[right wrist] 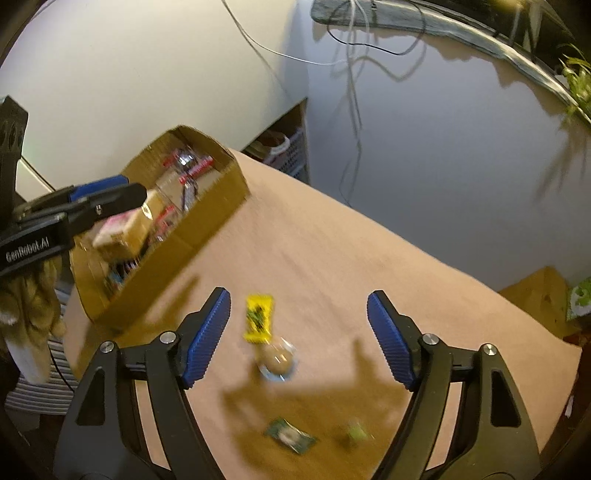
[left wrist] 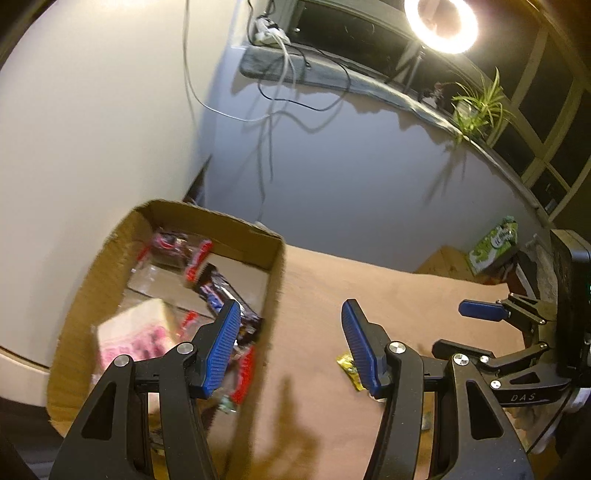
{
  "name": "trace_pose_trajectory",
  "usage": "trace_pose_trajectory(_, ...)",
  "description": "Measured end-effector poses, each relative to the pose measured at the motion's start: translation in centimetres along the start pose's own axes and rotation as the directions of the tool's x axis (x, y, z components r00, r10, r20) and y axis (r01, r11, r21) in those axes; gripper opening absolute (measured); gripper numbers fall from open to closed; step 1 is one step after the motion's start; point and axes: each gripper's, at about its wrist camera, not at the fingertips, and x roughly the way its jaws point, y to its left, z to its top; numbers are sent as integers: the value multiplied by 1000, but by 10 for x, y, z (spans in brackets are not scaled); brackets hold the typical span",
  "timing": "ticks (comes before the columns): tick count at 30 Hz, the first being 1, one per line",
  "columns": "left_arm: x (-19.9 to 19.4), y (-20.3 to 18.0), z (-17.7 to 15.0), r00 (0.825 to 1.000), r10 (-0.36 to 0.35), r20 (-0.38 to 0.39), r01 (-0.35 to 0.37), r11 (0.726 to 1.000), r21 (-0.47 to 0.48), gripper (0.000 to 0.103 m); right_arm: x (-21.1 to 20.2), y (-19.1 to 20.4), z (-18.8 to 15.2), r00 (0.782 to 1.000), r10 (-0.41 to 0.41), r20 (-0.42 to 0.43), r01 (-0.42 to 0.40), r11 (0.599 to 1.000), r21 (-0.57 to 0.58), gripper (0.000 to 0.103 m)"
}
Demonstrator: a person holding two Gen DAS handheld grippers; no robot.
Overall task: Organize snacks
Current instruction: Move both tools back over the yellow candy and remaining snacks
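Note:
A cardboard box (left wrist: 275,295) (right wrist: 192,240) holds several snack packets, among them a pink and beige pack (left wrist: 136,332). My left gripper (left wrist: 286,314) is open and empty, hanging over the box's right wall. My right gripper (right wrist: 299,306) is open and empty above loose snacks on the brown cloth: a yellow packet (right wrist: 258,317) (left wrist: 349,365), a clear-wrapped round snack (right wrist: 277,360), a green packet (right wrist: 291,439) and a small green sweet (right wrist: 356,432). The left gripper shows at the left of the right wrist view (right wrist: 107,192), over the box. The right gripper shows at the right of the left wrist view (left wrist: 465,328).
The brown cloth (right wrist: 369,277) covers the table up to a grey wall. Cables (left wrist: 269,122) hang down the wall from a ledge with a ring light (left wrist: 441,22) and a plant (left wrist: 480,103). A green box (left wrist: 493,245) stands at the table's far right.

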Motion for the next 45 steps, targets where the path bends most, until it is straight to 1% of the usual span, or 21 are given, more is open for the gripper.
trace_pose_trajectory(4, 4, -10, -8, 999, -25, -22, 25, 1000, 7, 56, -13, -16, -25, 1000, -27, 1, 27, 999, 27, 79)
trace_pose_trajectory(6, 7, -15, -14, 999, -36, -38, 36, 999, 17, 56, -19, -23, -36, 1000, -28, -1, 28, 999, 45, 79)
trace_pose_trajectory(11, 17, -26, -30, 994, -59, -90, 62, 997, 35, 56, -29, -40, -73, 999, -45, -16, 46, 996, 81, 79)
trace_pose_trajectory(14, 23, -32, -39, 990, -72, -122, 77, 996, 36, 56, -28, -45, -90, 998, -49, -37, 53, 993, 104, 79)
trace_pose_trajectory(17, 28, -39, -46, 985, -83, -149, 90, 995, 40, 54, -24, -49, -105, 997, -51, -53, 58, 990, 128, 79)
trace_pose_trajectory(22, 44, -51, -55, 973, -103, -205, 112, 993, 31, 52, -15, -45, -125, 995, -64, -78, 73, 990, 119, 79)
trace_pose_trajectory(24, 51, -54, -57, 968, -106, -226, 114, 993, 24, 45, -11, -43, -128, 994, -71, -87, 79, 992, 99, 79)
trace_pose_trajectory(25, 55, -56, -58, 966, -108, -236, 116, 993, 19, 44, -10, -42, -128, 993, -72, -89, 81, 992, 92, 79)
trace_pose_trajectory(26, 58, -57, -59, 963, -113, -246, 120, 993, 14, 43, -8, -42, -128, 993, -71, -94, 79, 993, 87, 75)
trace_pose_trajectory(27, 61, -58, -59, 960, -113, -255, 120, 993, 11, 42, -5, -41, -127, 993, -66, -100, 75, 994, 85, 69)
trace_pose_trajectory(28, 63, -58, -60, 959, -111, -262, 117, 993, 8, 41, -4, -41, -127, 993, -65, -103, 73, 994, 83, 68)
trace_pose_trajectory(35, 75, -57, -60, 953, -100, -285, 94, 995, -38, 39, 11, -42, -120, 990, -68, -123, 78, 994, 72, 55)
trace_pose_trajectory(40, 84, -58, -58, 948, -89, -305, 75, 996, -56, 39, 18, -40, -120, 986, -85, -142, 93, 995, 48, 53)
trace_pose_trajectory(42, 87, -61, -57, 948, -78, -308, 67, 997, -45, 39, 20, -40, -120, 985, -87, -147, 95, 995, 43, 52)
trace_pose_trajectory(43, 90, -65, -58, 948, -69, -311, 60, 997, -38, 38, 21, -40, -120, 985, -89, -151, 96, 995, 40, 50)
trace_pose_trajectory(44, 91, -66, -58, 947, -63, -316, 55, 998, -34, 34, 23, -39, -119, 983, -91, -157, 98, 995, 37, 45)
trace_pose_trajectory(45, 93, -66, -58, 946, -54, -321, 48, 998, -27, 30, 26, -39, -118, 982, -93, -162, 99, 994, 34, 43)
